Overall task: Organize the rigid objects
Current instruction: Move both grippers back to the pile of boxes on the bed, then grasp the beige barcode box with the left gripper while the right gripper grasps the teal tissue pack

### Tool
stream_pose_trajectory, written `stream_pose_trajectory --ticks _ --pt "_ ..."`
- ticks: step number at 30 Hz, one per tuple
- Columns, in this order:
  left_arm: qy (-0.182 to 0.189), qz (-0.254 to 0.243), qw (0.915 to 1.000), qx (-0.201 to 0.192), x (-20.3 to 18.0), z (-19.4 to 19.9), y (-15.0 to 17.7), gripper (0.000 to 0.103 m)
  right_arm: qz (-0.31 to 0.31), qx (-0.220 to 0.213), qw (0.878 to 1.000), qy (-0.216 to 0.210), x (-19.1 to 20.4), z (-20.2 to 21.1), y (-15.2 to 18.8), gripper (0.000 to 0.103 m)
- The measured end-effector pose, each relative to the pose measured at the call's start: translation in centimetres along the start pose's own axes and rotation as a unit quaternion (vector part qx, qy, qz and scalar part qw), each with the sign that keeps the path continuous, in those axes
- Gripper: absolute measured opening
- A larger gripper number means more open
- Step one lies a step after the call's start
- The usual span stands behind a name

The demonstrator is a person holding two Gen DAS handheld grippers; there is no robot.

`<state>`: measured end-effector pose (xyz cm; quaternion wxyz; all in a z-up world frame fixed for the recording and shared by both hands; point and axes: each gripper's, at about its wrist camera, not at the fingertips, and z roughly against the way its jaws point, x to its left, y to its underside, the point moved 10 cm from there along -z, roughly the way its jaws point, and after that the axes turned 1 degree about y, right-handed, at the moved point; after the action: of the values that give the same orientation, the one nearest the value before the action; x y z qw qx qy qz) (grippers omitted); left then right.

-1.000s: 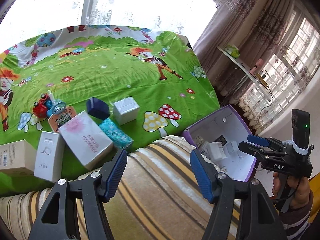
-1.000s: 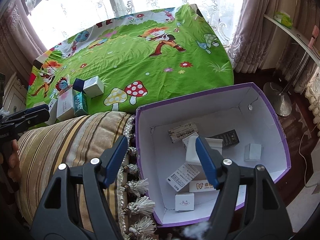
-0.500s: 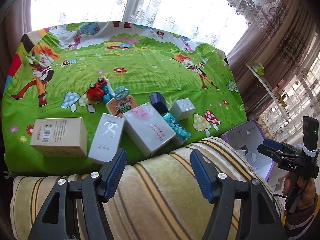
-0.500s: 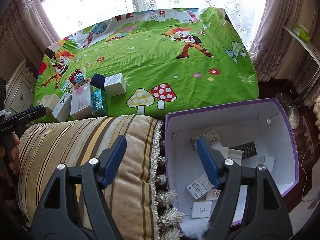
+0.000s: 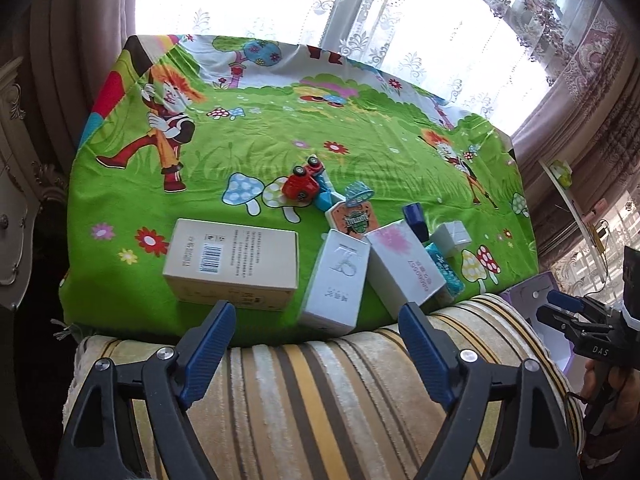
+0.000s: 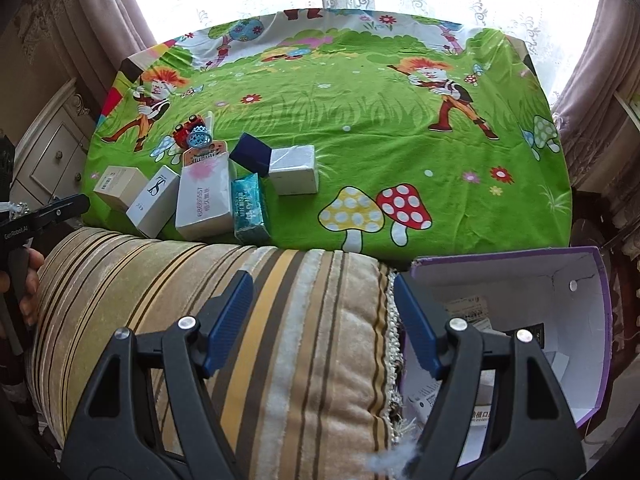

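Observation:
Several small boxes lie in a row on the green cartoon sheet: a beige box (image 5: 234, 262), a white box with a looped logo (image 5: 338, 282), a white-and-pink box (image 5: 404, 266), a teal packet (image 6: 248, 208), a navy box (image 6: 252, 154) and a pale grey box (image 6: 294, 170). A red toy car (image 5: 302, 184) sits behind them. My left gripper (image 5: 316, 334) hovers over the striped cushion just short of the boxes, its jaws opening with nothing between them. Over the cushion's edge my right gripper (image 6: 324, 320) stands open and empty, beside the purple-rimmed box (image 6: 604, 320).
The striped cushion (image 6: 248, 320) runs along the near edge of the sheet. The purple-rimmed box holds several small cartons. A white cabinet (image 6: 56, 148) stands at the left, curtains and a bright window behind. A hand (image 5: 612, 388) holds the right gripper.
Both grippers have swung left, away from the purple-rimmed box and toward the row of boxes. The left gripper's jaws stand wider apart than before.

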<state>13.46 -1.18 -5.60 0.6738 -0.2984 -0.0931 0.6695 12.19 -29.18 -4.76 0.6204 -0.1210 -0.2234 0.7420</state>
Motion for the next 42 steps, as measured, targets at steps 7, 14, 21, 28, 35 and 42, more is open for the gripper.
stream_pose_trajectory --ticks 7,14,21,28,35,42 --pt "-0.043 0.0 0.999 0.011 2.6 -1.2 -1.0 0.1 0.029 0.019 0.999 -0.008 2.3 -2.3 -1.2 0.076" --pt "-0.068 -0.01 0.9973 0.026 3.9 -2.7 -1.8 0.103 0.069 0.056 0.996 -0.012 4.5 -5.3 -1.6 0.076" --pt "-0.078 -0.016 0.9959 0.043 4.4 -4.0 -1.9 0.103 0.084 0.089 0.992 -0.021 5.4 -7.6 -1.9 0.076" --pt "-0.093 -0.016 0.994 0.056 5.2 -5.2 -2.2 0.103 0.097 0.114 0.988 -0.026 5.9 -9.8 -2.0 0.076" --pt "-0.107 -0.008 0.9926 0.057 6.2 -5.5 -2.7 0.103 0.106 0.123 0.986 -0.026 6.0 -11.4 -2.6 0.072" --pt "-0.118 -0.019 0.9914 0.052 6.1 -5.3 -2.9 0.103 0.118 0.131 0.984 -0.028 6.4 -12.5 -2.5 0.048"
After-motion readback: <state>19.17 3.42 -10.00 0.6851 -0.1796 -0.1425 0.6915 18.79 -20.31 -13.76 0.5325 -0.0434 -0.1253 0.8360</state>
